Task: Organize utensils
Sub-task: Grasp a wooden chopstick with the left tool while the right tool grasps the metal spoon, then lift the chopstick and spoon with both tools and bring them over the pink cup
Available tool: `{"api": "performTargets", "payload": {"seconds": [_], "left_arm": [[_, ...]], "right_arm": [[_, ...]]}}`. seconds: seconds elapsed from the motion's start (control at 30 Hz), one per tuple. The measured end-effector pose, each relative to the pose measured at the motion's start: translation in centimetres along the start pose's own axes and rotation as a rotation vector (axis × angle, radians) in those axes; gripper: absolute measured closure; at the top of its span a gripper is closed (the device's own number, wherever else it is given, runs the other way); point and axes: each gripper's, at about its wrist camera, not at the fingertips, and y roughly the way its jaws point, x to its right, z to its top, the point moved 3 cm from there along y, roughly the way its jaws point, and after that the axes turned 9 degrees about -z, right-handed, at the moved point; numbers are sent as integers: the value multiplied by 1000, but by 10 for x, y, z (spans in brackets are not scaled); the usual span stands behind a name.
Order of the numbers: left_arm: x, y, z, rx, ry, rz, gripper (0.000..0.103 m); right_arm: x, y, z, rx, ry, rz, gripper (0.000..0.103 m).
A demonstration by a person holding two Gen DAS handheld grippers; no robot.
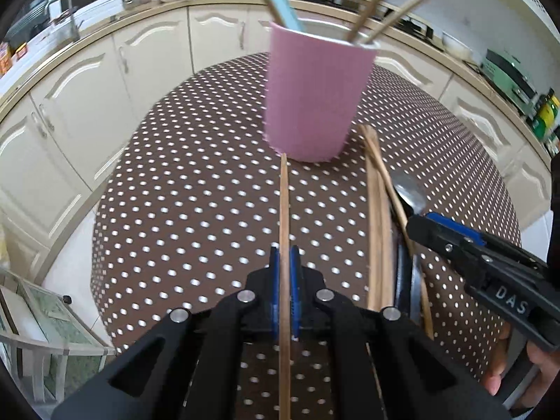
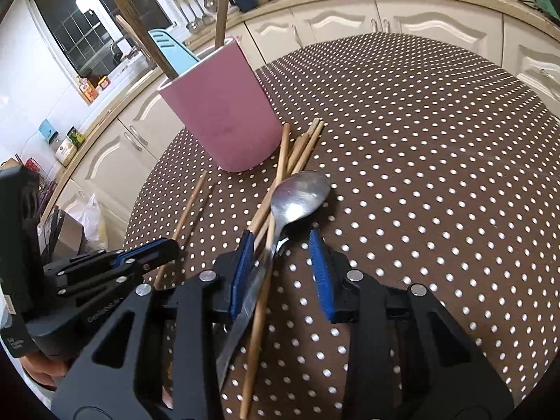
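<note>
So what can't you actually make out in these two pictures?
- Inside of the pink cup: hidden by its wall, both views.
- Tops of the sticks in the cup: cut off by the upper edge, both views.
- Spoon handle end: hidden under the right gripper, right view.
- Clamped chopstick near end: cut off below the left gripper.

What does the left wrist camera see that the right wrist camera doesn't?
Only the left view shows the left gripper shut on a single chopstick seen head-on. Only the right view shows the whole spoon bowl and the right gripper open around the spoon handle and loose chopsticks. Both show the pink cup on the dotted table.
</note>
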Motion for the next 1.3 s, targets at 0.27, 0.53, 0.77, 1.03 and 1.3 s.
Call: {"api": "performTargets", "payload": {"seconds": [0.27, 0.53, 0.77, 1.03, 1.3], "left_arm": [[-19, 11, 9, -30, -37, -23, 98], [-27, 23, 22, -54, -57, -57, 98], [-28, 32, 31, -90, -48, -80, 97], [-30, 23, 31, -16, -57, -132, 98], [-21, -27, 31, 160, -30, -207, 98]], "right_arm": [[5, 3, 4, -57, 22, 34, 96], [39, -13, 6, -70, 48, 11, 97], [63, -20, 6, -91, 56, 6, 98], [67, -45, 11, -22, 58, 64, 100], [55, -85, 27, 89, 33, 107, 100]]}}
